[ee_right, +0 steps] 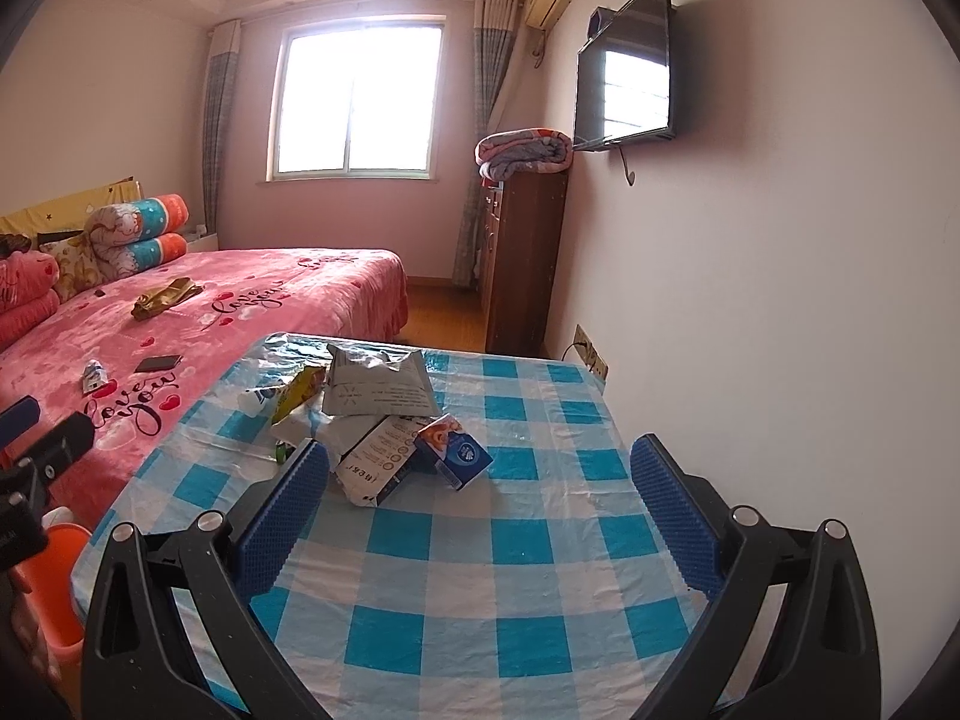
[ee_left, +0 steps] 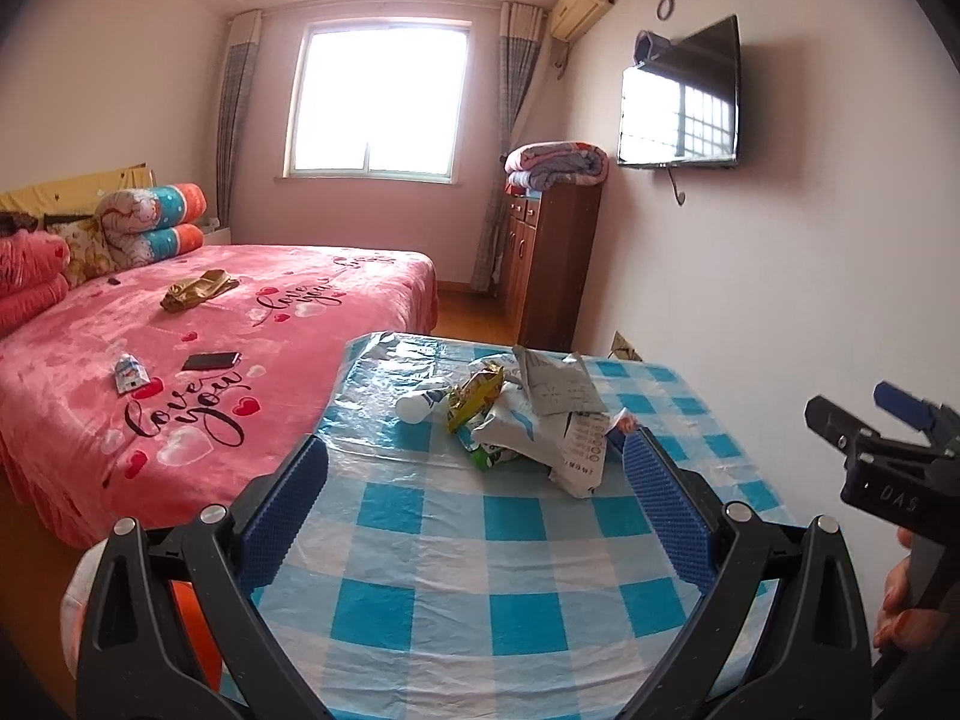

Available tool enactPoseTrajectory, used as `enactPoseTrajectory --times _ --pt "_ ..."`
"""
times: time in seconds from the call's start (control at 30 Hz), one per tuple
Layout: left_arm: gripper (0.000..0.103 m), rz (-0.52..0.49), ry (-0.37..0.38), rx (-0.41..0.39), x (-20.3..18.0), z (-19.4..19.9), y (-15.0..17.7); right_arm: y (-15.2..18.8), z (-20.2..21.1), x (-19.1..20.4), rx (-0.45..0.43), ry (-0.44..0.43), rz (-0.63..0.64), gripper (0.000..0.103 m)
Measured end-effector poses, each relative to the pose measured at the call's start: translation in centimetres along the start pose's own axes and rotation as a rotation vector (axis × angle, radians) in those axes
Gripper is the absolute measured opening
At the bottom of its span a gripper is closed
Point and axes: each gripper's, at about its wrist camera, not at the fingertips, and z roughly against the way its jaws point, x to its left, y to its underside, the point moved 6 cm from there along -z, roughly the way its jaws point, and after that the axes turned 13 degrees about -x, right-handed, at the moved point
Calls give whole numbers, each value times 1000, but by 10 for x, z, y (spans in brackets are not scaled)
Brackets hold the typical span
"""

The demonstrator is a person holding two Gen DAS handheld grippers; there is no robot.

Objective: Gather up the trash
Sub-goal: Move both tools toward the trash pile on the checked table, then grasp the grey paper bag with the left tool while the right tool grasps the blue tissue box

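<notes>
Your left gripper (ee_left: 474,486) spread wide, right gripper (ee_right: 480,480) too, both empty; trash pile (ee_left: 528,414) far on checked table (ee_left: 456,564).

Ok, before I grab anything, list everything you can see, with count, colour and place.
Table: 1, blue-white check cover, foreground.
Trash pile: 1, grey-white bags, yellow wrapper, table's far left.
Carton: 1, blue, beside pile.
Bed: 1, pink, left.
Phone: 1, dark, on bed.
Small packet: 1, white-blue, on bed.
Gold item: 1, on bed.
TV: 1, black, right wall.
Cabinet: 1, brown, under TV.
Orange bin: 1, left of table.
Left gripper: open.
Right gripper: open.
</notes>
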Motion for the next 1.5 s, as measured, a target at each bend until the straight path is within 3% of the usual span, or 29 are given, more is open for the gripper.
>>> enactPoseTrajectory --times 0.47,0.67,0.83,1.0,1.27,1.5 --pt "99 1 -19 14 5 -7 12 10 -21 -1 22 -10 17 99" --pt "99 -25 -1 56 4 -25 26 35 -56 -1 111 -108 -25 99" --pt "99 17 19 131 16 -51 41 68 -91 -9 256 -231 -185 99" --pt "99 74 39 202 28 -81 50 89 -120 -10 337 -284 -267 99" --pt "99 30 82 251 20 -137 47 105 -160 -23 395 -303 -340 99" --pt "99 8 87 269 42 -200 37 103 -195 -36 369 -333 -310 98"
